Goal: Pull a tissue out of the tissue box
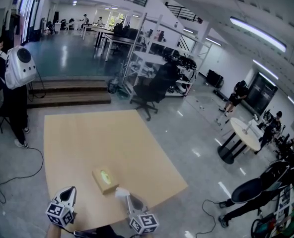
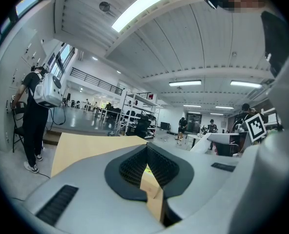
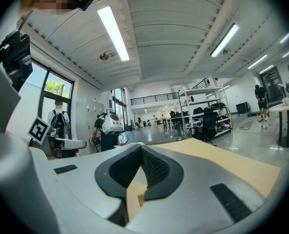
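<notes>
While the left tool (image 1: pixel 69 191) and right tool (image 1: pixel 121 193) sat pinched shut near the tissue box (image 1: pixel 105 181) on the tabletop (image 1: pixel 87 138), a clean pull likely needed one opening over the slot (image 1: pixel 105 175), the other steadying.

Cardboard tissue box (image 1: pixel 105 180) on matt wooden table (image 1: pixel 87 138), glossy floor (image 1: pixel 196 133)

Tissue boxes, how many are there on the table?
1. The tissue box lies on the wooden table, near its closest edge, with a green oval on top. No other one shows in any view.
</notes>
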{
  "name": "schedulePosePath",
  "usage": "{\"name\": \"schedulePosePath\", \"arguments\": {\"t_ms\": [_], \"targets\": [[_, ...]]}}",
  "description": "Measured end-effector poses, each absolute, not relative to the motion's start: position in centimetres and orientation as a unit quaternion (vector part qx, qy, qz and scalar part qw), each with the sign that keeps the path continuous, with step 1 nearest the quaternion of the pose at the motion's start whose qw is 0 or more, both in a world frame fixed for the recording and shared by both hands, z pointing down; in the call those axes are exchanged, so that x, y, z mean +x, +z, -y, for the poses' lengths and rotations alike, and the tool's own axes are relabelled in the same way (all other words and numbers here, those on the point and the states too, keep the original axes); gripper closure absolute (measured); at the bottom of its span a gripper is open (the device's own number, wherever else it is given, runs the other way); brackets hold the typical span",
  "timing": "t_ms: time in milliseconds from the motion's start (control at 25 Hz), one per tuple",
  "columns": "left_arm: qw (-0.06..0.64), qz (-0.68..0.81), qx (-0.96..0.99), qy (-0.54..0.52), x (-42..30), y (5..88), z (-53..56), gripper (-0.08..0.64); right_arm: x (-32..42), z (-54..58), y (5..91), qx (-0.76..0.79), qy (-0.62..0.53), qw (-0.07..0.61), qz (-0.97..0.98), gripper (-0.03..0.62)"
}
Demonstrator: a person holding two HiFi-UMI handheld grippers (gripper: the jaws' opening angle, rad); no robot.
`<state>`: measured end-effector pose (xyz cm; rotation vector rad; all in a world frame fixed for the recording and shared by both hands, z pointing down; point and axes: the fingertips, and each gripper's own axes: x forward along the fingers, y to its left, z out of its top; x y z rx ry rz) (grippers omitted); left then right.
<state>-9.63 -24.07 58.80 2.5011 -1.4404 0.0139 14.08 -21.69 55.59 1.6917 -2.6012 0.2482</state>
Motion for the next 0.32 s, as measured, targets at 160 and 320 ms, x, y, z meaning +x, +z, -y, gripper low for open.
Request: {"name": "schedulePosePath", "arguments": {"t_ms": [160, 320], "targets": [[0.127, 0.495, 0.860, 0.006, -9.55, 58.93, 23.96, 0.552, 14.15, 21.52, 55.64, 0.545, 0.080, 0.014, 0.834, 0.584], [0.127, 0.493, 0.861, 0.006, -9.10, 58.73, 23.71, 0.552, 14.49, 21.25, 55.54, 0.545, 0.080, 0.013, 0.835, 0.584]]}}
